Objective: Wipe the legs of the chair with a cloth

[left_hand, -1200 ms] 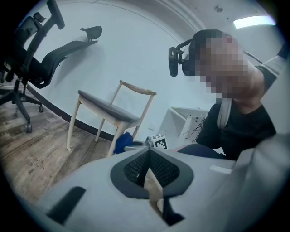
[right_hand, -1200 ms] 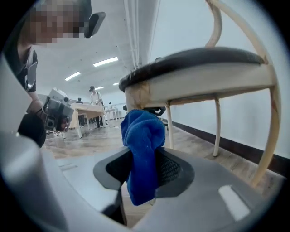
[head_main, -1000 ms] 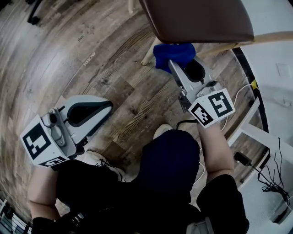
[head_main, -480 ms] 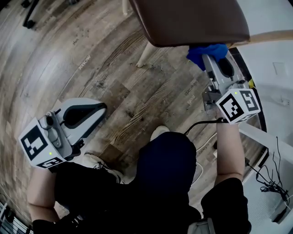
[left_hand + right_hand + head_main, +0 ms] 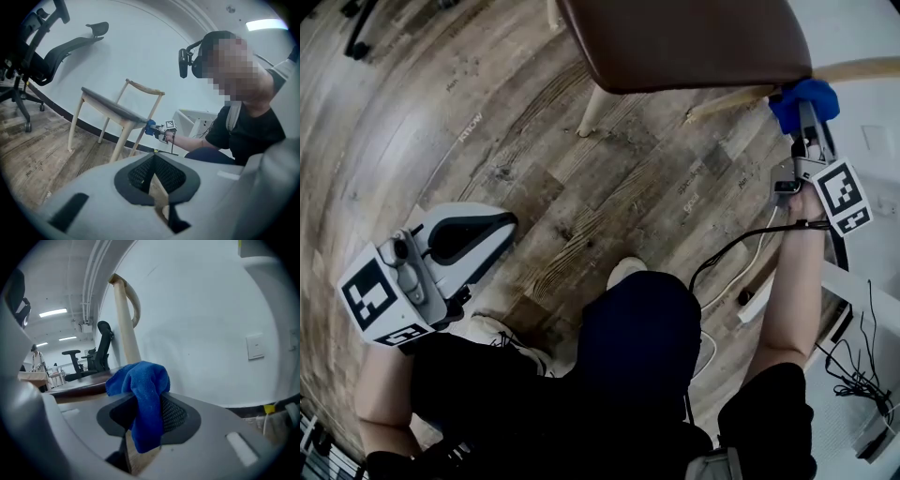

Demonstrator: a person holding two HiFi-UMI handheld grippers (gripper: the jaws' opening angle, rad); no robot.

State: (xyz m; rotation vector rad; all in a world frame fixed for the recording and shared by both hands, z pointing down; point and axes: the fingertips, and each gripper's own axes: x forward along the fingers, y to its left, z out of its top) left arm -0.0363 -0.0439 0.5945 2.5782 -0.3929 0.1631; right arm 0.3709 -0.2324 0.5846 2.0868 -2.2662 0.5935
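A chair with a brown seat (image 5: 694,42) and pale wooden legs (image 5: 595,111) stands at the top of the head view. My right gripper (image 5: 804,117) is shut on a blue cloth (image 5: 804,99) at the seat's right corner, beside the pale rear post (image 5: 125,324). I cannot tell whether cloth and post touch. The bunched cloth (image 5: 143,394) hangs out between the right gripper's (image 5: 145,420) pads. In the left gripper view the cloth (image 5: 149,127) sits just under the seat (image 5: 110,108) by a rear leg. My left gripper (image 5: 508,223) stays low at the left, shut and empty, well away from the chair.
A white wall with a dark baseboard runs along the right, with a white frame (image 5: 853,281), a power strip (image 5: 757,302) and cables (image 5: 853,366) by it. Black office chairs (image 5: 42,51) stand at the far left. The person's knee and shoe (image 5: 628,272) fill the bottom middle.
My right gripper has carried the blue cloth from under the seat's front edge rightward to the chair's right rear corner and turned. The left gripper has stayed where it was.
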